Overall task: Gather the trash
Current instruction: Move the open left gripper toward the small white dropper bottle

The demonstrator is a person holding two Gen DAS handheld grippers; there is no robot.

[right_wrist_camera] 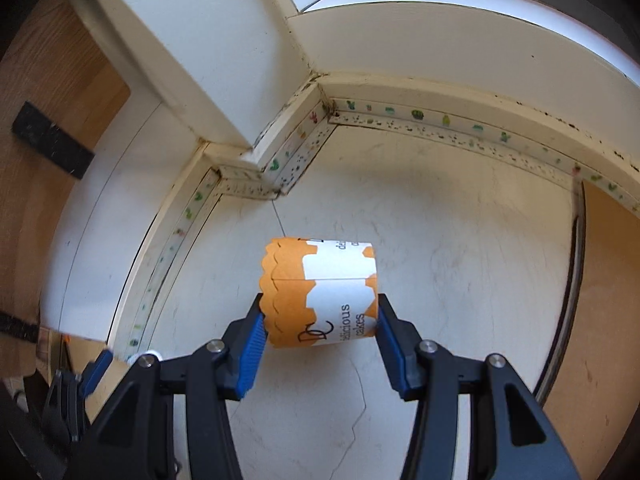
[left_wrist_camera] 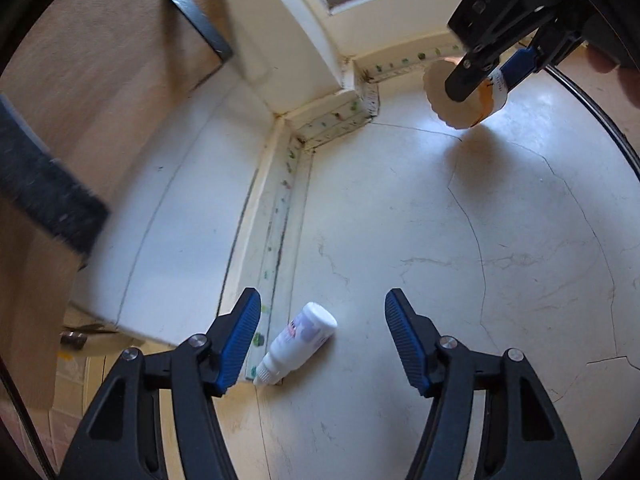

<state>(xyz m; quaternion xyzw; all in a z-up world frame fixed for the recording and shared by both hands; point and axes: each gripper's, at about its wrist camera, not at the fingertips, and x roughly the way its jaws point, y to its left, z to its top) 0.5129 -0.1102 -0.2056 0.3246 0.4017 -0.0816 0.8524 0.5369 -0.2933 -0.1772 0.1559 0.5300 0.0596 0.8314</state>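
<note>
The right gripper [right_wrist_camera: 320, 334] has its jaws clamped on an orange and white paper cup [right_wrist_camera: 320, 292], held lying sideways above the pale surface [right_wrist_camera: 460, 240], its printed wrap facing the camera. The left gripper [left_wrist_camera: 322, 344] hangs over the same surface with jaws apart and nothing pressed between them. A small white bottle [left_wrist_camera: 298, 346] lies on its side between those jaws, nearer the left one, its nozzle toward 7 o'clock, just beside the speckled edge strip [left_wrist_camera: 280, 216]. In the left view the cup sits at 1 o'clock.
</note>
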